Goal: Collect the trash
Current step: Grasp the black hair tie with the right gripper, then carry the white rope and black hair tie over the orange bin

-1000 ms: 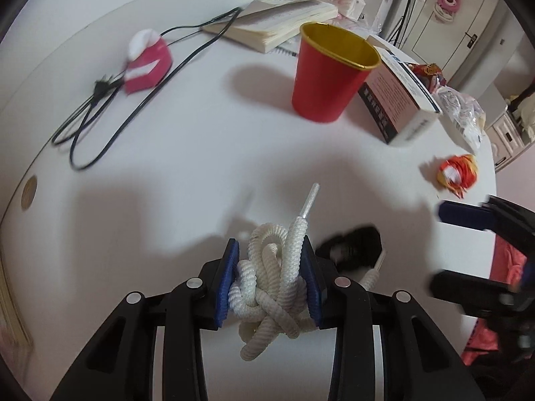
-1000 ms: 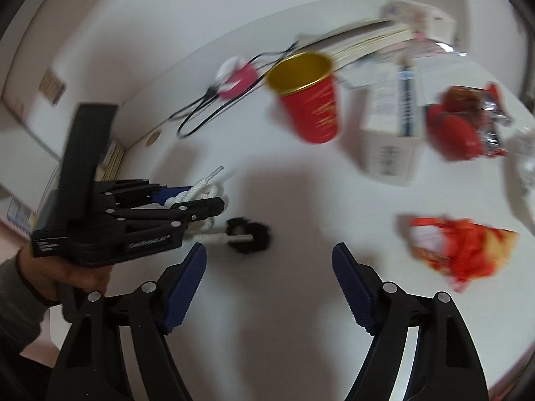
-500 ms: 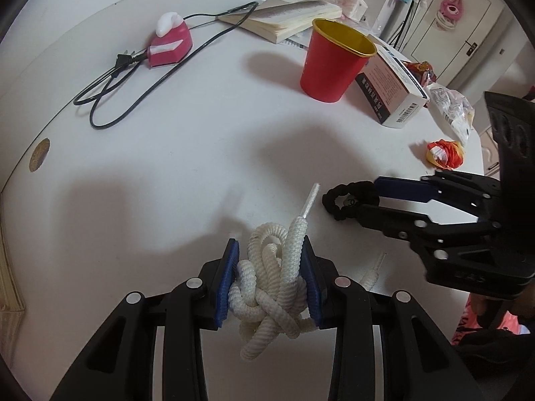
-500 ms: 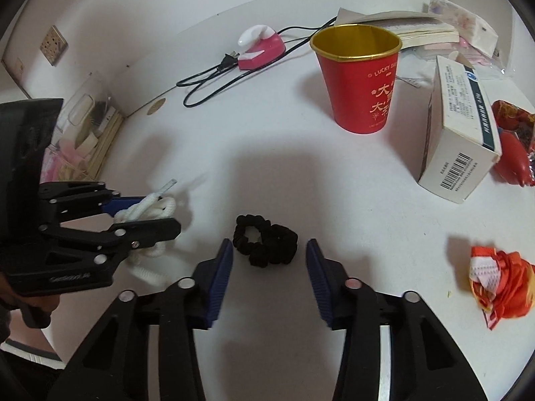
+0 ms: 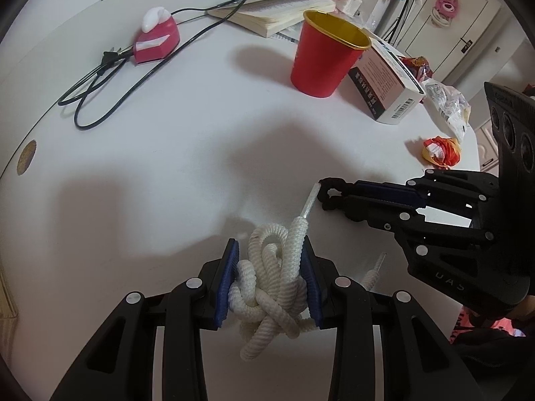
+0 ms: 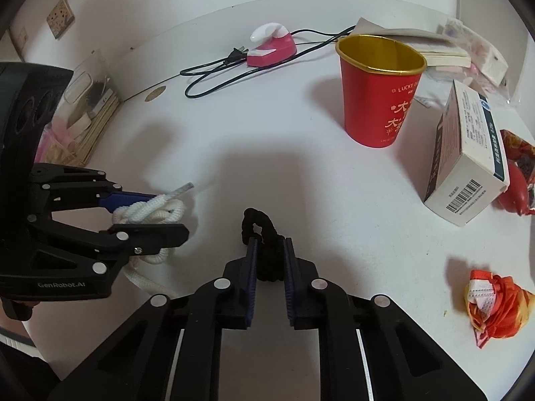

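My left gripper point(image 5: 269, 254) is shut on a knotted bundle of white rope point(image 5: 277, 277), held just above the white table point(image 5: 167, 133); one stiff rope tip sticks forward. In the right wrist view that left gripper point(image 6: 169, 215) sits at the left with the rope point(image 6: 140, 212). My right gripper point(image 6: 269, 245) is closing its jaws, and its blue pads squeeze a black hair tie point(image 6: 257, 224) on the table. In the left wrist view the right gripper point(image 5: 344, 197) reaches in from the right, the hair tie point(image 5: 326, 202) at its tips. A crumpled orange-red wrapper point(image 6: 495, 304) lies at the right.
A red paper cup point(image 6: 381, 90) with a gold inside stands behind, next to a white box point(image 6: 468, 160) and a red packet point(image 6: 516, 173). A pink device point(image 6: 272, 46) with a black cable, an open book point(image 5: 277, 10) and a clear plastic bag point(image 5: 448, 107) lie farther back.
My right gripper came in over the black hair tie from the right, and its wide-open jaws closed around it. The left gripper kept its hold on the rope and stayed put.
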Available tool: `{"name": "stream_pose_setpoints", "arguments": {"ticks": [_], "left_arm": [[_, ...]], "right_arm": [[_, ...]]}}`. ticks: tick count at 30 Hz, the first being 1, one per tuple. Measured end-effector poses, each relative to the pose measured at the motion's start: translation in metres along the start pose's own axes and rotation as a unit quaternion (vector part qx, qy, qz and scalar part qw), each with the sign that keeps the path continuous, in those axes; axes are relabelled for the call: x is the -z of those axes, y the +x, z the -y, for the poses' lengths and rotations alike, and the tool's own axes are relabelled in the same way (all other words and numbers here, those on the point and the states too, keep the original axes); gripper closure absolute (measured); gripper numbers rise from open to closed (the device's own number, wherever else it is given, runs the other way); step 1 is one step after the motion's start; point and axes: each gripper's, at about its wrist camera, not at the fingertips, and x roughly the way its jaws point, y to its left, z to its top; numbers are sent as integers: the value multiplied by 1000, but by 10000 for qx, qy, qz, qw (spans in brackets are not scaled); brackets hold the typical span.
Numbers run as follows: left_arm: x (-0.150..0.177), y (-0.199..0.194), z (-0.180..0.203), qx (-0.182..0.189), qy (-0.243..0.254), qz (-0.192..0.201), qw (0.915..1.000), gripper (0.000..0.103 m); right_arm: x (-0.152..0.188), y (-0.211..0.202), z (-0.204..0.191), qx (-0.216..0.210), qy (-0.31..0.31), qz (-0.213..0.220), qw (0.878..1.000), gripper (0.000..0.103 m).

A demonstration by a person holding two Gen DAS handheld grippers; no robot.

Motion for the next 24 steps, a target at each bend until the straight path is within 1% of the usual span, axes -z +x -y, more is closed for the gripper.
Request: {"name": "stream_pose_setpoints", "arguments": {"ticks": [2,7,10,13,18,22,24], "left_arm": [[-2,0,1,-7,7,8,10000,65],[-7,-2,6,-47,65,21,10000,65],[-11,-4,16,-35,155,44,9999,65],[-14,-7,34,-13,304,95,9995,65],[-17,-12,75,64,604,166,9980,65],[-16,-15,114,161,888,200,9957,65],[-15,-15,142,254,1089,197,9935,65]], "right_arm": [[2,-2,5,-106,190,0,9998,90],[7,-24,15,-235,456,201,9985,90],[12,-41,18,-250,493,313,9980,90],[20,-61,21,-278,589,457,9968,90],[45,-98,37,-269,816,637,9943,90],[78,-136,56,-135,1098,815,9905,90],[95,-155,67,-47,1244,906,9881,90]]}}
